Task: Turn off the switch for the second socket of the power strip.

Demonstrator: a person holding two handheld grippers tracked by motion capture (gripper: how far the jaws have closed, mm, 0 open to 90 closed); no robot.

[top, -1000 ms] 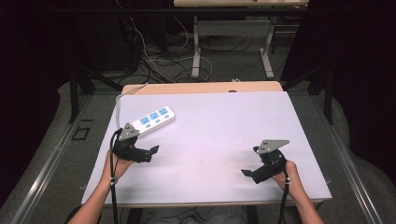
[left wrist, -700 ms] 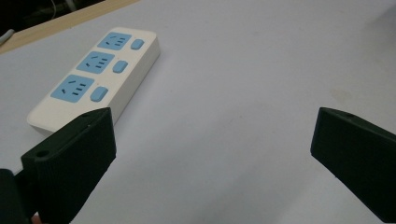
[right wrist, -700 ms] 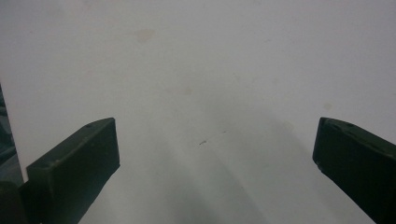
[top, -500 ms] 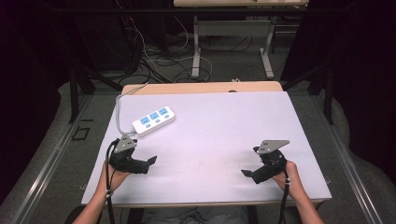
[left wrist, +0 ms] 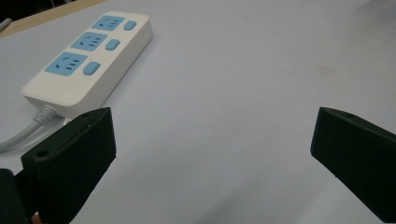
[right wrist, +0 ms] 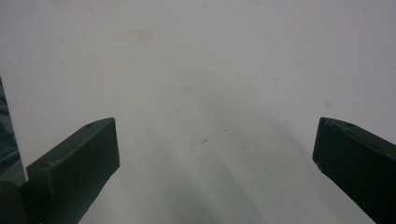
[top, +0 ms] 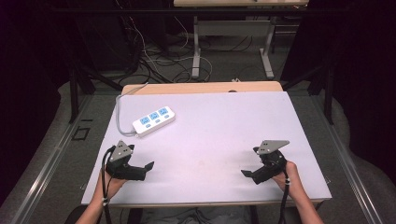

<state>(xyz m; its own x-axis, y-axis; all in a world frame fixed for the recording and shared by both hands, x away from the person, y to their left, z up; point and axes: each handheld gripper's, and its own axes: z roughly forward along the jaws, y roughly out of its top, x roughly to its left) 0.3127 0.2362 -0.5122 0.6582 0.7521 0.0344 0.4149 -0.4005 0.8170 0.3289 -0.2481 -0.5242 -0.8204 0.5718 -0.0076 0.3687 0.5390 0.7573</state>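
Left gripper [top: 150, 165] rests low on the bench [top: 224, 126], jaws wide, empty. Power strip [top: 153, 121] lies just ahead of it, sockets up, cord [top: 122, 112] trailing off the far edge; probably the next reach. Right gripper [top: 246, 173] also wide, empty, well apart. No containers present.

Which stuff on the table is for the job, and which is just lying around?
For the job:
white power strip
its grey cord
left gripper, jaws open
right gripper, jaws open

Just lying around:
cables on the floor
far table's legs
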